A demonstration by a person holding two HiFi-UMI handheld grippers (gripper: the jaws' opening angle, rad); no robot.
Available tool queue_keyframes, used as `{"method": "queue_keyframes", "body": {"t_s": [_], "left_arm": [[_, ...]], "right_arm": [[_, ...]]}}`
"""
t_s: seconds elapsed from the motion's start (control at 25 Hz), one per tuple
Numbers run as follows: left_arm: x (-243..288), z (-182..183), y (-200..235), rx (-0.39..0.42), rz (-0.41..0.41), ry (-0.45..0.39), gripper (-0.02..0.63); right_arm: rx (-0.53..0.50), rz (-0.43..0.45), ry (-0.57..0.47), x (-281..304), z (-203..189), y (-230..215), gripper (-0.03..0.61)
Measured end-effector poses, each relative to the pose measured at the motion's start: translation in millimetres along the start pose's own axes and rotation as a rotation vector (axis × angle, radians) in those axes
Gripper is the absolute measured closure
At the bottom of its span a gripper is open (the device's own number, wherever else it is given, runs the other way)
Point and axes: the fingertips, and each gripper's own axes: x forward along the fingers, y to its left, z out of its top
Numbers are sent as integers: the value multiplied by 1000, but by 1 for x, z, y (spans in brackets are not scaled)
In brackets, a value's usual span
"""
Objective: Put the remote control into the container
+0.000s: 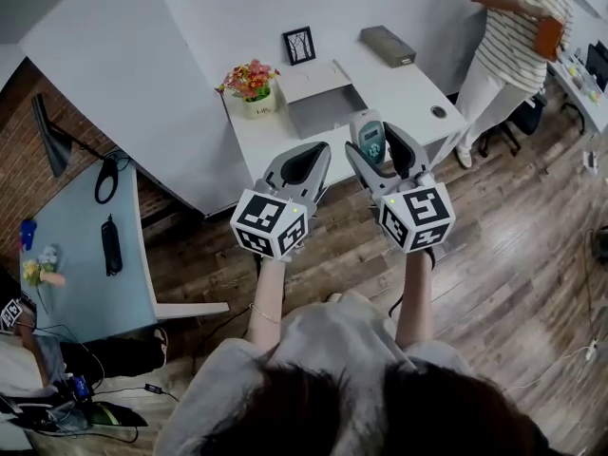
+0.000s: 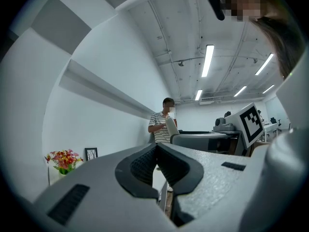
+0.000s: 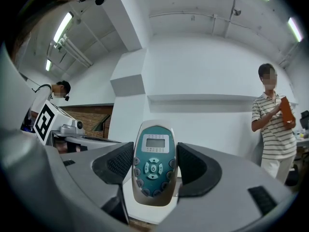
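above the near edge of the white table (image 1: 410, 95), the right gripper (image 1: 378, 146) clamps the remote (image 1: 369, 138) upright, its lower half hidden from the head view. the left gripper (image 1: 301, 158) (just beside it) is closed, empty. the grey container (image 1: 324, 109) sits on the table beyond.

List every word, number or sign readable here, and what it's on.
No legible words or numbers.
Remote control: power symbol on centre button; screen print too small to read.
Framed picture: any caption too small to read.
Marker cubes: square patterns only, no text.
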Motion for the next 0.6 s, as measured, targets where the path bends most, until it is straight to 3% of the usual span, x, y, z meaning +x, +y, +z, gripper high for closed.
{"method": "queue_keyframes", "body": {"t_s": [0.6], "left_arm": [[66,-10,41,-20,34,18,611]], "right_arm": [[23,31,18,55,-12,-64,293]]}}
